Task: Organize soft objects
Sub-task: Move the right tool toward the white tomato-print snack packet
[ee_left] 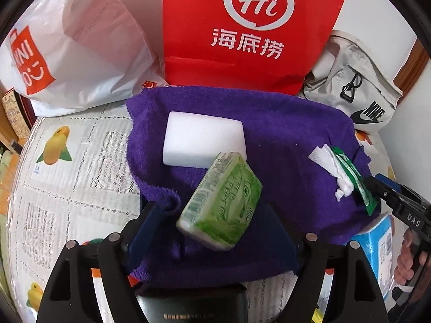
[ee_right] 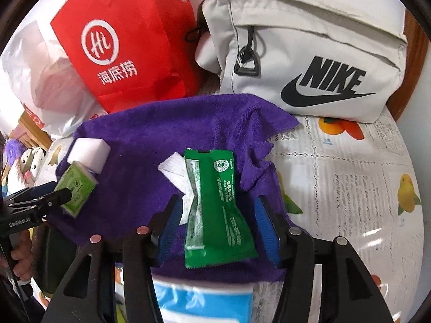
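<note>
In the lower middle of the right wrist view, the right gripper (ee_right: 215, 231) is standing open around the green sachet (ee_right: 215, 212) — the sachet's long axis is running straight along the fingers, between the blue pads and touching neither. The left gripper (ee_left: 215, 231) is likewise spreading wide around the green tissue pack (ee_left: 223, 202), which is lying diagonally on the purple towel (ee_left: 282, 134). Farther up the frame, the white sponge (ee_left: 202, 140) is sitting on the towel — the left gripper being the nearer one to it.

The red paper bag (ee_left: 253, 29) reads "Hi 海底捞", the grey pouch (ee_right: 309, 62) "NIKE", one gripper body (ee_left: 413, 222) "DAS", the other (ee_right: 18, 222) "GenRobot.AI".
</note>
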